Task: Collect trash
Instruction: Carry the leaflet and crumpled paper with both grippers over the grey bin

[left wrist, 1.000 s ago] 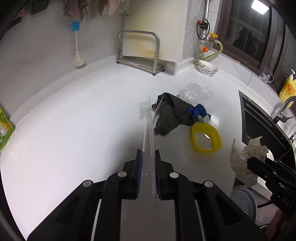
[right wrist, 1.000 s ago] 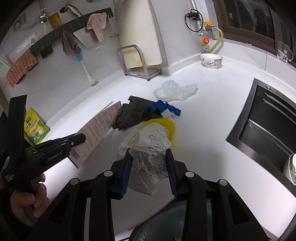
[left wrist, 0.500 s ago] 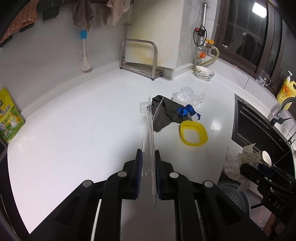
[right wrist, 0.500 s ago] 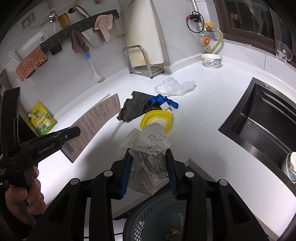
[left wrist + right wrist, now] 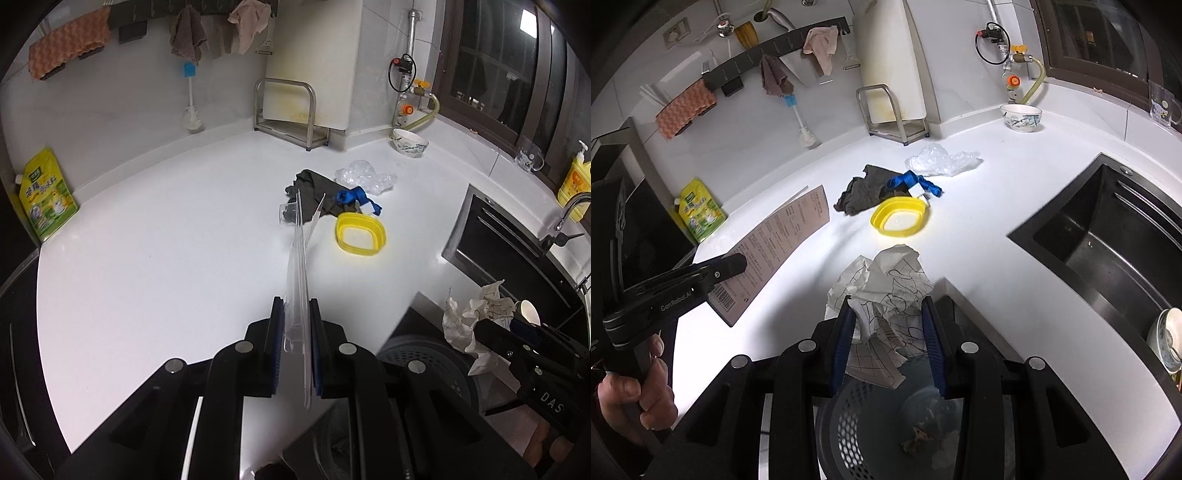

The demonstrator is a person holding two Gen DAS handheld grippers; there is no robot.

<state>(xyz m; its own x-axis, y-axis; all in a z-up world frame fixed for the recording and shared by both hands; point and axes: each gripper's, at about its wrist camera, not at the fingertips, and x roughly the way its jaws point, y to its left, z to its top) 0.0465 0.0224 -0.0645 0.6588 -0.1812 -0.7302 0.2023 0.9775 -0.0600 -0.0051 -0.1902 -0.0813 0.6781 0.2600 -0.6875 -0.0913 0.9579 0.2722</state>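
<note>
My left gripper [image 5: 297, 314] is shut on a flat printed sheet in a clear sleeve [image 5: 301, 258], seen edge-on above the white counter [image 5: 166, 258]. From the right wrist view the same sheet [image 5: 775, 251] shows brown print and a barcode, with the left gripper [image 5: 738, 264] clamped on its near edge. My right gripper [image 5: 888, 317] is shut on a crumpled paper with black lines [image 5: 886, 284], hanging over a grey perforated waste basket [image 5: 857, 435] below the counter's front edge. That paper [image 5: 476, 314] and basket [image 5: 417, 362] also show at the lower right of the left wrist view.
On the counter lie a yellow ring lid [image 5: 360, 234], a dark cloth [image 5: 314, 188], a blue strip [image 5: 354, 195] and a clear plastic bag [image 5: 364, 177]. A bowl [image 5: 410, 142] and metal rack [image 5: 288, 110] stand at the back. A black sink [image 5: 1108, 236] is at right.
Both grippers have drawn back from the counter items toward its front edge, each keeping its load. The waste basket has come into view under the right gripper.
</note>
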